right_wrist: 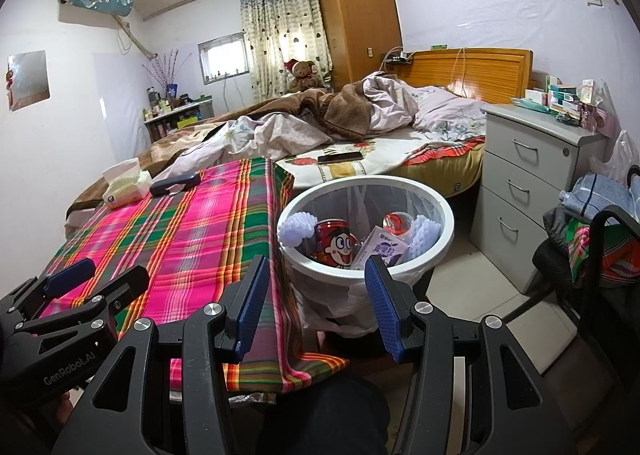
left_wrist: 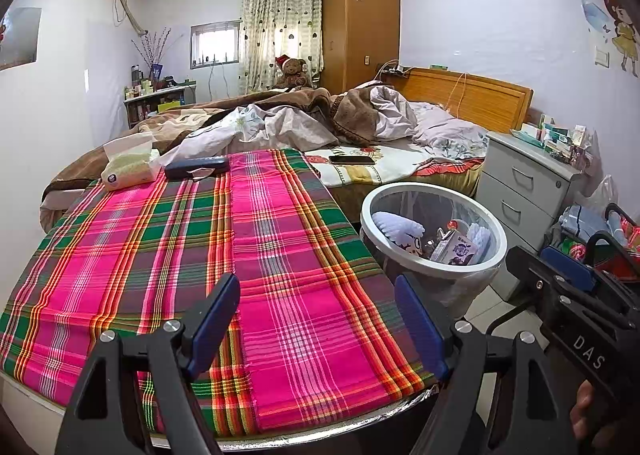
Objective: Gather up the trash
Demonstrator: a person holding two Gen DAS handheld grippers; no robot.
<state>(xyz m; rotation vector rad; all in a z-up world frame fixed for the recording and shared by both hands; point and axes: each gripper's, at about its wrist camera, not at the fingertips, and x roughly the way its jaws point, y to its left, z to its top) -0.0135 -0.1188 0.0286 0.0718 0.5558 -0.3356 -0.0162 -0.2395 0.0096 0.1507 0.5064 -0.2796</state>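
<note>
A white trash bin (right_wrist: pixel 444 231) with a clear liner stands on the floor right of the plaid-covered table (left_wrist: pixel 200 255); it also shows in the left wrist view (left_wrist: pixel 496 231). Inside lie a red cartoon can (right_wrist: pixel 336 241), a purple-and-white drink carton (right_wrist: pixel 382 251), white foam pieces (right_wrist: pixel 296 229) and a small red-and-clear item (right_wrist: pixel 396 223). My left gripper (left_wrist: pixel 316 307) is open and empty above the table's near edge. My right gripper (right_wrist: pixel 316 291) is open and empty just in front of the bin.
A tissue pack (left_wrist: pixel 128 167) and a dark case (left_wrist: pixel 196 167) lie at the table's far end. Behind is an unmade bed with a phone (left_wrist: pixel 352 160). A grey drawer unit (right_wrist: pixel 532 183) stands right of the bin, a chair with clothes (right_wrist: pixel 600 247) further right.
</note>
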